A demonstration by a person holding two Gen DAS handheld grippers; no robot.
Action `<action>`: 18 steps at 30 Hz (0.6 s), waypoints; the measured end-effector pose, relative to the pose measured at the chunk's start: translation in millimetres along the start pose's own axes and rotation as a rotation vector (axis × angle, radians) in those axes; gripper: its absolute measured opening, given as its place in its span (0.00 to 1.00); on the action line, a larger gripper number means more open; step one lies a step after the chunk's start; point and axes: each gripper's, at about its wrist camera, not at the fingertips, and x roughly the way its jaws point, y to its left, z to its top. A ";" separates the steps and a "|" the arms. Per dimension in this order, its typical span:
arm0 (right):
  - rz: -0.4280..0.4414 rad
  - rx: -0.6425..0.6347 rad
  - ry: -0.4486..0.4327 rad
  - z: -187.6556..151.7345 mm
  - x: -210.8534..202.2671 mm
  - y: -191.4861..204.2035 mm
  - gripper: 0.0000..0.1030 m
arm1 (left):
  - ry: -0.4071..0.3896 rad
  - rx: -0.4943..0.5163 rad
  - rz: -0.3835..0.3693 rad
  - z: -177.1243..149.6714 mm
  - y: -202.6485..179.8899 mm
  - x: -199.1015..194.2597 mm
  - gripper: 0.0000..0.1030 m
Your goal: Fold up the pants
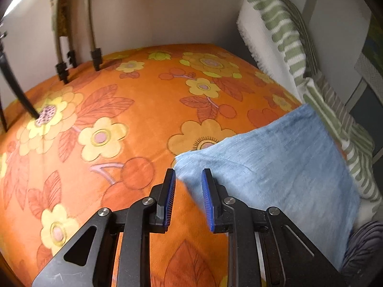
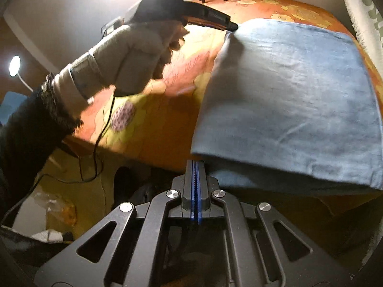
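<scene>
The left gripper (image 1: 188,179) has its blue-padded fingers (image 1: 167,198) apart, with a clear gap between them; the near left corner of the folded pants (image 1: 275,167) lies in that gap, and whether either pad touches the cloth cannot be told. In the right wrist view the same gripper shows from the side, held in a light-gloved left hand (image 2: 126,55), its tip at the far left corner of the blue cloth.

The right gripper (image 2: 196,165) has its fingers pressed together — blue pads (image 2: 196,191) meeting with nothing visible between them. Its tip sits just beside the near left corner of the pants, at the edge of the bed; contact cannot be told.

The pants — pale blue denim, folded into a flat rectangle — lie on the right part of the bed, the near edge hanging slightly over the side.

The bed is covered by an orange bedspread (image 1: 143,119) printed with yellow flowers and reddish leaves. Green-and-white striped pillows (image 1: 287,43) stand against the wall at the right, and tripod legs (image 1: 95,57) rest on the far left of the bedspread against a pale wall (image 1: 155,12). A round lamp (image 2: 14,68) glows at the left, and black cables (image 2: 95,157) trail over the floor beside the bed.
</scene>
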 end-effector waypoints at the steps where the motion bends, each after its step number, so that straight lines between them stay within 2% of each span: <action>1: -0.011 -0.010 0.000 -2.8 -4.8 0.6 0.02 | -0.012 -0.015 -0.012 -2.7 1.4 -8.2 0.20; 4: -0.058 -0.004 -0.022 -5.4 -17.9 -3.3 0.04 | -0.031 -0.040 -0.040 -14.2 -0.3 -29.2 0.22; 5: -0.098 -0.003 -0.041 -5.7 -23.9 -4.7 0.07 | -0.031 -0.049 -0.048 -18.3 -1.5 -34.7 0.28; 6: -0.131 -0.009 -0.058 -5.4 -28.7 -4.7 0.13 | -0.030 -0.056 -0.061 -22.5 -3.3 -39.8 0.35; 7: -0.150 -0.015 -0.071 -4.4 -31.8 -3.9 0.16 | -0.030 -0.062 -0.073 -28.6 -6.1 -46.7 0.38; 9: -0.183 -0.024 -0.103 -3.1 -40.1 -3.3 0.34 | -0.030 -0.067 -0.076 -36.1 -10.1 -55.0 0.39; 16: -0.245 -0.037 -0.160 7.1 -58.2 -16.7 0.39 | -0.010 -0.128 -0.093 -53.1 -19.9 -73.1 0.50; 18: -0.252 -0.044 -0.171 10.3 -62.3 -21.8 0.45 | 0.001 -0.155 -0.109 -55.9 -20.8 -74.1 0.51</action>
